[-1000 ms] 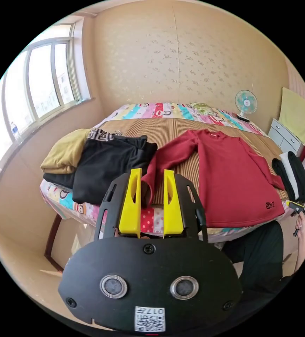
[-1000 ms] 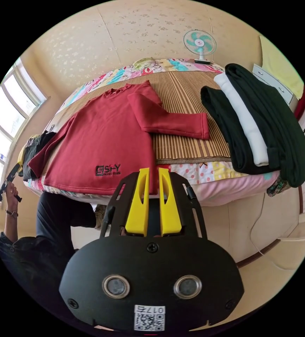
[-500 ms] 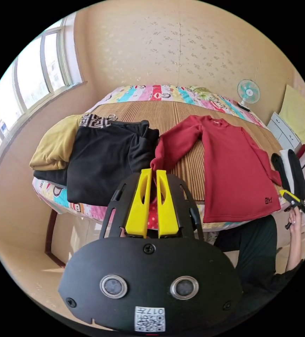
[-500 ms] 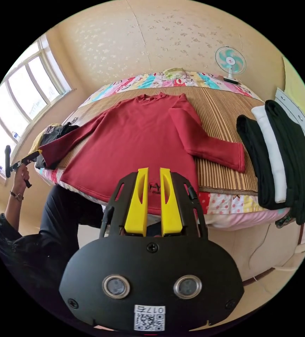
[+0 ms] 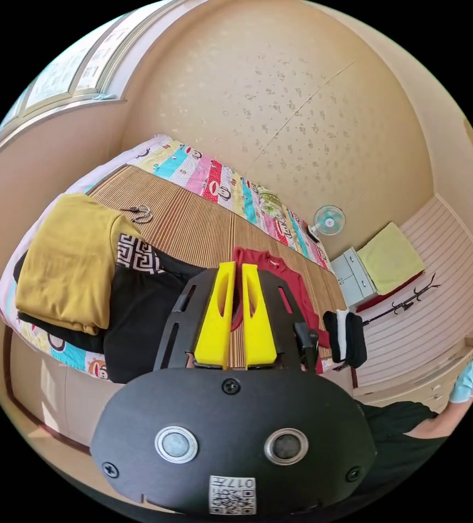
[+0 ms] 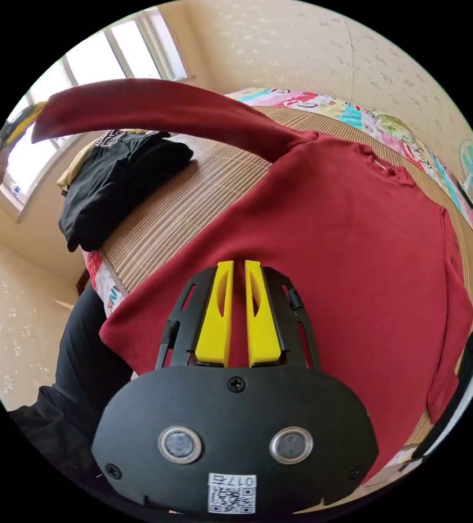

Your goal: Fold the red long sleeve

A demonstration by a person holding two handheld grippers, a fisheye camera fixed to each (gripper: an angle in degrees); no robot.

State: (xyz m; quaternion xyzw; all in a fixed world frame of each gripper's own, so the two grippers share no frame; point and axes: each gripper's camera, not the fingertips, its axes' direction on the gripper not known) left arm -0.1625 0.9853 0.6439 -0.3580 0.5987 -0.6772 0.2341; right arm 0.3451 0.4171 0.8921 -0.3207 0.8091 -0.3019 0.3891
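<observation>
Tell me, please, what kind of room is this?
Most likely a bedroom: a bed with a cartoon-print sheet under a woven mat, a drawer cabinet, and a small fan.

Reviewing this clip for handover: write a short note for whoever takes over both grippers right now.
Left gripper: shut on the cuff of the red long sleeve, holding that sleeve lifted above the mat.
Right gripper: jaws near together over the shirt's hem; grip cannot be told.
The shirt's body lies flat, front up, on the mat. The other sleeve lies along the body's edge.
Done: one sleeve lifted.
Left: lay the sleeve across the body, then fold the body.
</observation>
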